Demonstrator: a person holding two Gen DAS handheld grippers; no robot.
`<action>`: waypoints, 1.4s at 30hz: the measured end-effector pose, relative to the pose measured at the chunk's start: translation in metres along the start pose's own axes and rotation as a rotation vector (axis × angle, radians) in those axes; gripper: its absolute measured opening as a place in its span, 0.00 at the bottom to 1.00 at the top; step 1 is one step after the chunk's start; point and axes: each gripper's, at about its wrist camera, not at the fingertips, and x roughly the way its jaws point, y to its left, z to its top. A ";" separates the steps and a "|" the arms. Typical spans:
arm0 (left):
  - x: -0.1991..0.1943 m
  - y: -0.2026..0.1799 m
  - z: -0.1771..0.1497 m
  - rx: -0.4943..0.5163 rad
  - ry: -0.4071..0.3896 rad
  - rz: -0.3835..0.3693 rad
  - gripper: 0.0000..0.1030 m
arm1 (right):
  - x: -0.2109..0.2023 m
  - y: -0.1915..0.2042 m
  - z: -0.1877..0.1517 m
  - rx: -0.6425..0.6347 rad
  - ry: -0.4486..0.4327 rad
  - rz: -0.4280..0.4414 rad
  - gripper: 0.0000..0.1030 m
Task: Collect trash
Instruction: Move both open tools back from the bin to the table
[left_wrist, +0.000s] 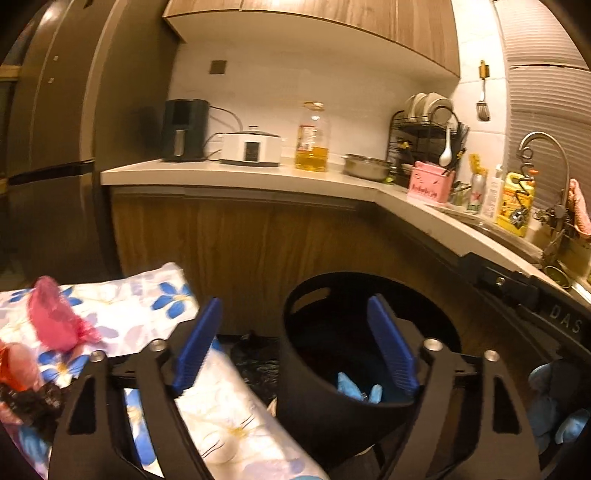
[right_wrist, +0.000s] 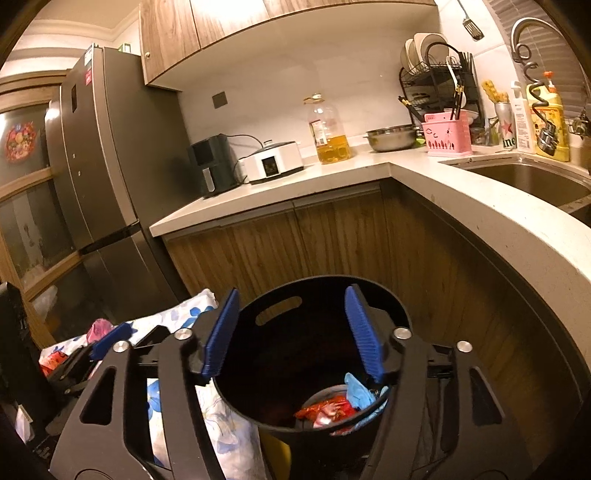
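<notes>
Both our claws stand released and empty: left gripper (left_wrist: 295, 343), right gripper (right_wrist: 291, 332) above the bin (right_wrist: 369, 295). A pink wrapper (left_wrist: 55, 317) lies near the tablecloth's (left_wrist: 147, 291) far left edge; light, crinkly, probably slippery. We pinch its bunched middle.

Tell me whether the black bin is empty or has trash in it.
Not empty. The right wrist view looks down into the black bin: a red wrapper and a crumpled blue piece lie at the bottom, well below the rim.
</notes>
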 end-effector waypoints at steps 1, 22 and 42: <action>-0.003 0.002 -0.002 -0.004 0.003 0.010 0.83 | -0.001 0.001 -0.002 -0.002 0.001 -0.005 0.65; -0.083 0.032 -0.024 -0.024 -0.004 0.172 0.94 | -0.064 0.044 -0.038 -0.128 -0.052 -0.141 0.88; -0.148 0.076 -0.061 -0.041 -0.039 0.306 0.94 | -0.100 0.085 -0.080 -0.136 -0.053 -0.113 0.88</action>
